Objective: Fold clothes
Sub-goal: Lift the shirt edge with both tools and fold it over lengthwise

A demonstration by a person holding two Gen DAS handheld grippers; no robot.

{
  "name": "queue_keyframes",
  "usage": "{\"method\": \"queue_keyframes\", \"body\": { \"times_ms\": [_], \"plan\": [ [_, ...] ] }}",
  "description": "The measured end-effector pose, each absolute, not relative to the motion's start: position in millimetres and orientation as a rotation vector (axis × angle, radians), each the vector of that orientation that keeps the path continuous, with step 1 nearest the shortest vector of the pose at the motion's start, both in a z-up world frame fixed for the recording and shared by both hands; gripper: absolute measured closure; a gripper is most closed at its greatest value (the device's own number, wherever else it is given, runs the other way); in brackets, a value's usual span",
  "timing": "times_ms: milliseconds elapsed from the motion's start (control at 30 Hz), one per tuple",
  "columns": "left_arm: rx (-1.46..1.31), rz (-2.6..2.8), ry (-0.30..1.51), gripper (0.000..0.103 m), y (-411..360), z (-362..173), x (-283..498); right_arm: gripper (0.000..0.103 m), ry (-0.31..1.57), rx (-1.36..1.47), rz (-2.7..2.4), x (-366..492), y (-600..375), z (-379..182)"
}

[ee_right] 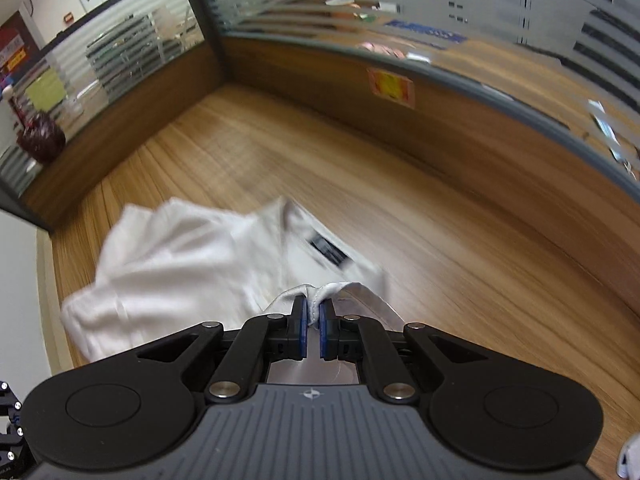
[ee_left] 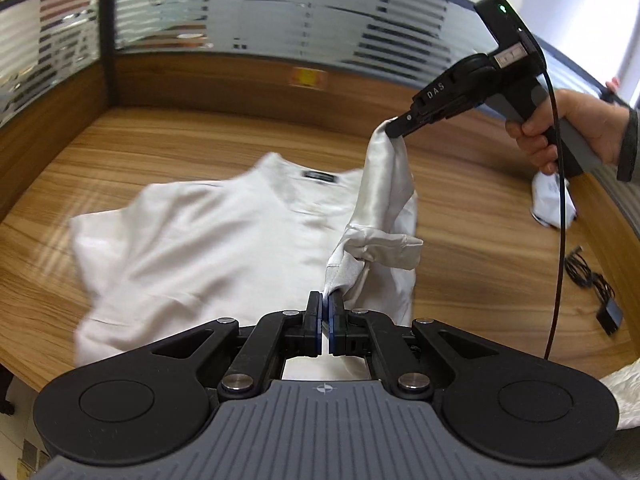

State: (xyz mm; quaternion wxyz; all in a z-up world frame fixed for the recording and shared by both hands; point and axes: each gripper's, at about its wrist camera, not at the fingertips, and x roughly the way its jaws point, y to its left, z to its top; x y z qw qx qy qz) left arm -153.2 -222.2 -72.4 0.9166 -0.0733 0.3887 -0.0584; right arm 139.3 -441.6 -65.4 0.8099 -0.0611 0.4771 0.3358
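Observation:
A white T-shirt [ee_left: 208,236] lies spread on the wooden desk [ee_left: 160,140], its dark neck label [ee_left: 320,177] towards the far side. My left gripper [ee_left: 325,303] is shut on the shirt's right edge near the bottom, holding it above the desk. My right gripper [ee_left: 394,127], held by a hand [ee_left: 580,132], is shut on the shirt's right shoulder and lifts it, so the sleeve [ee_left: 384,248] hangs between the two grippers. In the right wrist view the right gripper [ee_right: 314,312] pinches a bunched hem over the shirt [ee_right: 180,264], with the label [ee_right: 330,254] just beyond.
Wood-and-frosted-glass partitions [ee_left: 260,32] close the desk at the back and left. A crumpled white cloth [ee_left: 552,204] and a black cable with a plug [ee_left: 596,284] lie at the right. Another white garment [ee_left: 624,396] sits at the near right edge.

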Motion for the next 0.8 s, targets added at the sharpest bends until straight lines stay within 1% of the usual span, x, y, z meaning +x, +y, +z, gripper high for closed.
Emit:
{"method": "queue_keyframes", "body": {
  "times_ms": [133,300,533,800],
  "plan": [
    [-0.165,-0.101,0.791,0.1,-161.8,-72.2,-147.3,0.097,1.005,-0.139,0.729,151.4,-377.8,-59.0],
    [-0.187,-0.095,0.816,0.1,-107.4,-77.8,-147.8,0.097,1.005,-0.163,0.773,167.4,-301.2,-56.9],
    [-0.27,-0.039,0.885,0.1,-52.6,-94.8,-151.3,0.097,1.074,-0.285,0.872,175.6,-191.5,-83.4],
    [-0.387,-0.004,1.061,0.1,-18.2,-132.8,-150.8,0.096,1.156,-0.372,0.917,173.8,-140.4,-114.7]
  ]
}}
